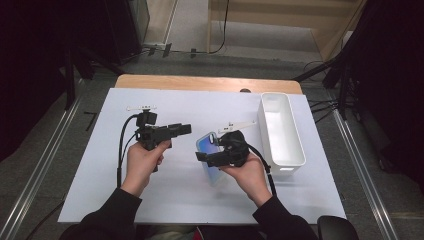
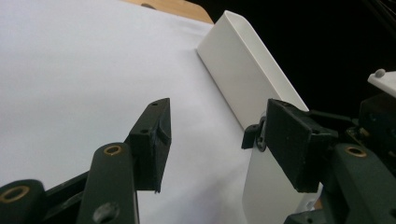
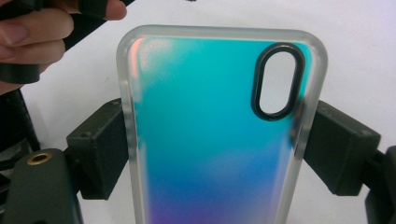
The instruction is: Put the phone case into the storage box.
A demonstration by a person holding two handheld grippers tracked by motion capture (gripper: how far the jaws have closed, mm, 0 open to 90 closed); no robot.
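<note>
The right hand-held gripper (image 3: 212, 154) clamps the iridescent phone case (image 3: 210, 140) by its long edges, holding it off the counter (image 1: 150, 200). The left hand-held gripper (image 2: 215, 140) gapes empty, leaving the case to its partner, white bin (image 1: 280, 130) waiting nearby.

High view: from above, looking forward and down on the whole table (image 1: 150, 200). Gripper views: low and close between their jaws. White bin (image 1: 280, 131) shared with left gripper view (image 2: 243, 70).

I saw a glossy, iridescent blue-teal plastic phone case with frosted translucent edges (image 3: 210, 140). The oblong white plastic bin (image 1: 280, 131) looked smooth and matt. The white sheet covering the table (image 1: 165, 195) seemed papery over pale wood.
</note>
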